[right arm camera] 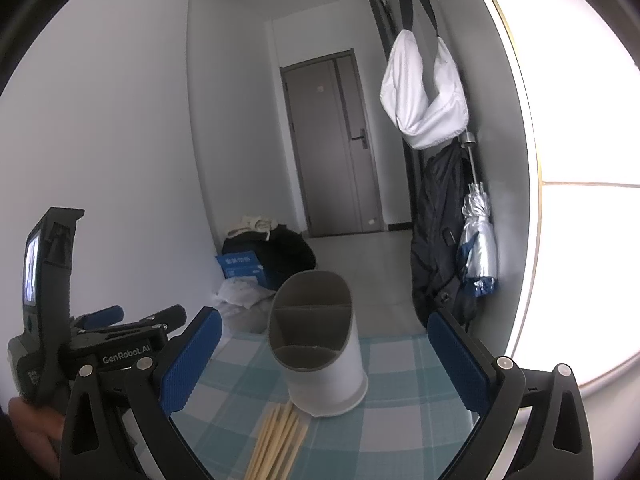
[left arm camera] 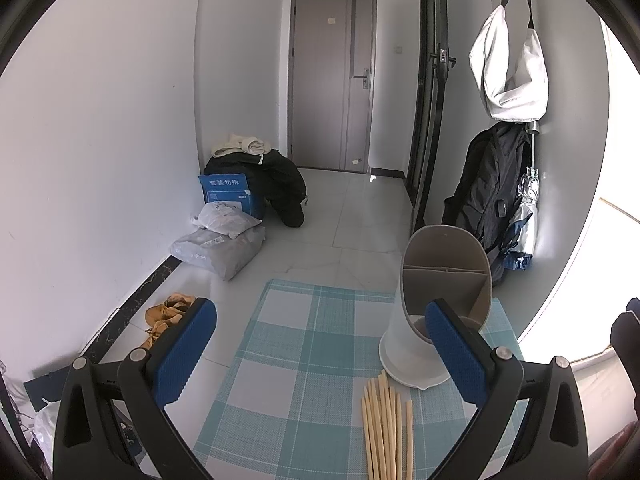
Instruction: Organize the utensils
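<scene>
A white utensil holder (left arm camera: 420,344) with a grey divided inside stands on a blue-and-white checked tablecloth (left arm camera: 304,344). A bundle of several pale wooden chopsticks (left arm camera: 386,428) lies flat just in front of it. My left gripper (left arm camera: 320,352) is open and empty, above the cloth, left of the holder. In the right wrist view the holder (right arm camera: 320,344) stands ahead and the chopsticks (right arm camera: 276,444) lie below between the fingers. My right gripper (right arm camera: 320,360) is open and empty. The left gripper (right arm camera: 100,344) shows at the left.
The table's far edge drops to a tiled floor with bags and a blue box (left arm camera: 228,196) by the left wall. A backpack (left arm camera: 488,196), an umbrella (right arm camera: 478,240) and a white bag (left arm camera: 508,72) hang on the right wall. A grey door (left arm camera: 332,80) is at the back.
</scene>
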Available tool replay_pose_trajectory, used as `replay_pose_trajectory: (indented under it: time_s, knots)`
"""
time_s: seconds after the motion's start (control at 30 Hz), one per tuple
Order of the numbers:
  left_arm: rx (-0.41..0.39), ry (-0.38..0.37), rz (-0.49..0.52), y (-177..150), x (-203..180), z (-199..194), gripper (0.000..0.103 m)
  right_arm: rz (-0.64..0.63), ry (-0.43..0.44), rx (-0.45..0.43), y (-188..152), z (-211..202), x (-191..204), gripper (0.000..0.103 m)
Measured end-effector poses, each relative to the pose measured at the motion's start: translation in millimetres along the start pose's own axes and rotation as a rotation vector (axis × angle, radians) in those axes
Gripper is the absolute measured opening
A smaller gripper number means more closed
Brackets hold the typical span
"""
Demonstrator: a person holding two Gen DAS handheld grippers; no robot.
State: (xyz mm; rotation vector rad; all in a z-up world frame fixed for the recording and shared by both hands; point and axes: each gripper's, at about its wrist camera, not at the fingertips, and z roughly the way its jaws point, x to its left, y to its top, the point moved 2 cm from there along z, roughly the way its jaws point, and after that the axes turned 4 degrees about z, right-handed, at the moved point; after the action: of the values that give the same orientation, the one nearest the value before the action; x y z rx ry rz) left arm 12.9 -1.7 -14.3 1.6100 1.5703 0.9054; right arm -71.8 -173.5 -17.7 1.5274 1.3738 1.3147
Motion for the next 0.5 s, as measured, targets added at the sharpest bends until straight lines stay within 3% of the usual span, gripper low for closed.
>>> replay_pose_trajectory:
  time_s: [0.33, 0.5]
  knots:
    - [0.006, -0.004, -0.009, -0.3, 3.7, -0.1, 0.102, -0.006, 0.002, 0.004, -1.7, 1.0, 2.0, 0.103]
    - [0.039, -0.016, -0.012, -1.3, 6.2, 6.6, 0.102, -0.016, -0.005, 0.055, -9.1, 11.1, 4.8, 0.103]
